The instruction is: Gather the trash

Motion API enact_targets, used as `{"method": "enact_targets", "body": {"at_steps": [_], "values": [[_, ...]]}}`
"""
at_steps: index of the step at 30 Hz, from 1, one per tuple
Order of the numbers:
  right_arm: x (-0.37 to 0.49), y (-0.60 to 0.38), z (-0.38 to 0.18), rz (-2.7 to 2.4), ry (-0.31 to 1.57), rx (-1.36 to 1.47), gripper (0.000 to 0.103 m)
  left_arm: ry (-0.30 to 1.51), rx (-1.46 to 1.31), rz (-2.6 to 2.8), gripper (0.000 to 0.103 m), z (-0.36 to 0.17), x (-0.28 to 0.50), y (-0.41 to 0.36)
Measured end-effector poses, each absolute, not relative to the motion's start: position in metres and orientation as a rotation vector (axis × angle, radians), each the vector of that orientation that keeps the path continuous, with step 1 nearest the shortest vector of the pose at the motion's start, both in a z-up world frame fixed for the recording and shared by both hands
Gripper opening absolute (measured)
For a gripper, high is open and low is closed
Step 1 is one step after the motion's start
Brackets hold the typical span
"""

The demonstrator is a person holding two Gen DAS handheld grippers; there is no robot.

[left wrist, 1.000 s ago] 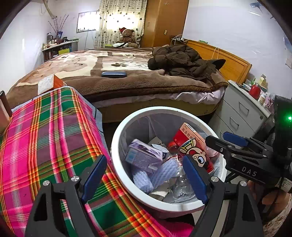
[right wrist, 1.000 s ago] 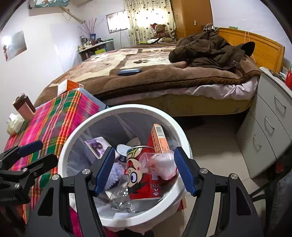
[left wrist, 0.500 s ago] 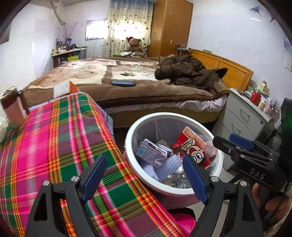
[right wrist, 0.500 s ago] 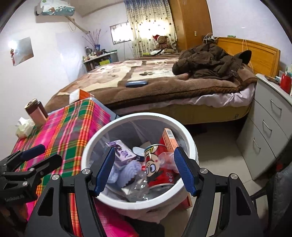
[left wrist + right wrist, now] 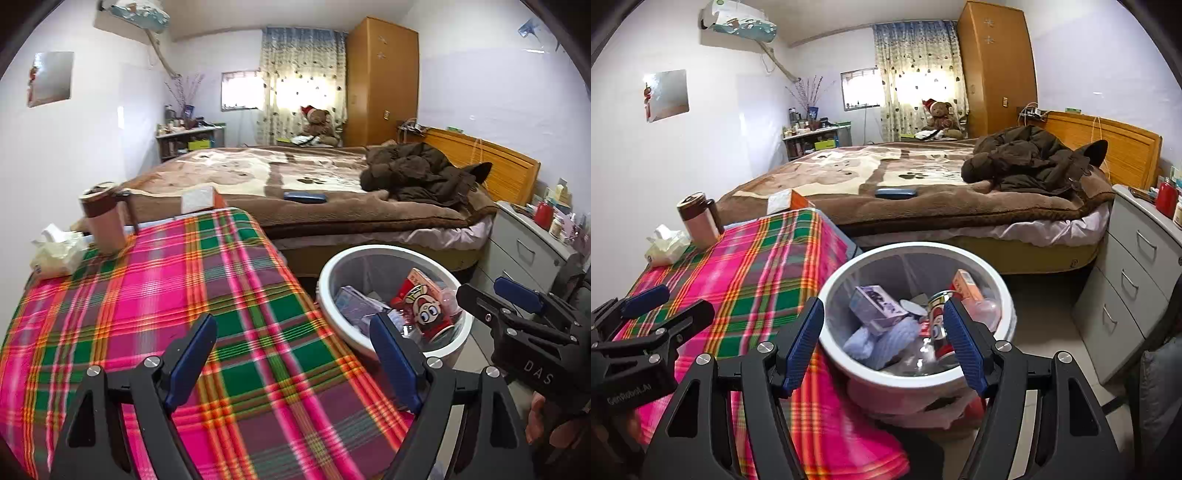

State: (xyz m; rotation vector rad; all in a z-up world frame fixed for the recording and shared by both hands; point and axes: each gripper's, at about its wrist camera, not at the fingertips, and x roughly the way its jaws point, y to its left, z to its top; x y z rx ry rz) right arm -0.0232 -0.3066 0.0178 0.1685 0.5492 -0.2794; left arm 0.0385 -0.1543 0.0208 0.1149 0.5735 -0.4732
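— Both grippers have pulled back and risen from the bin; what do the jaws hold?

— Nothing. The left gripper (image 5: 293, 354) stands released over the near edge of the pink-and-green plaid tablecloth (image 5: 155, 302), and the right gripper (image 5: 882, 341) gapes empty before the round white plastic trash bin (image 5: 1004, 295), which sits on the floor beside the table's right edge.

— And the trash yet to collect?

— I judge it is the crumpled white tissue (image 5: 55, 251) at the table's far left corner, beside the tall brown-lidded pink tumbler (image 5: 105, 218).

— Which hand is nearer?

— The left; the tissue lies ahead and to its left. It is a shapeless wad, its longer side running roughly along the table's far edge, pointing nowhere clearly.
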Motion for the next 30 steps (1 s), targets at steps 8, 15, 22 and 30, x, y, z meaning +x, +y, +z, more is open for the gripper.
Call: {"method": "enact_targets", "body": {"at_steps": [8, 15, 22, 30], "values": [[-0.030, -0.286, 0.011, -0.266, 0.539, 0.163, 0.069, 0.544, 0.096, -0.379, 0.086, 0.016, 0.022, -0.128], [-0.035, -0.277, 0.014, -0.265, 0.516, 0.147, 0.069, 0.550, 0.064, -0.364, 0.086, 0.011, 0.016, -0.116], [-0.038, -0.273, 0.013, -0.264, 0.508, 0.151, 0.069, 0.514, 0.080, -0.332, 0.086, 0.015, 0.009, -0.117], [-0.037, -0.270, 0.012, -0.264, 0.511, 0.151, 0.069, 0.491, 0.076, -0.321, 0.086, 0.019, 0.006, -0.114]]}}
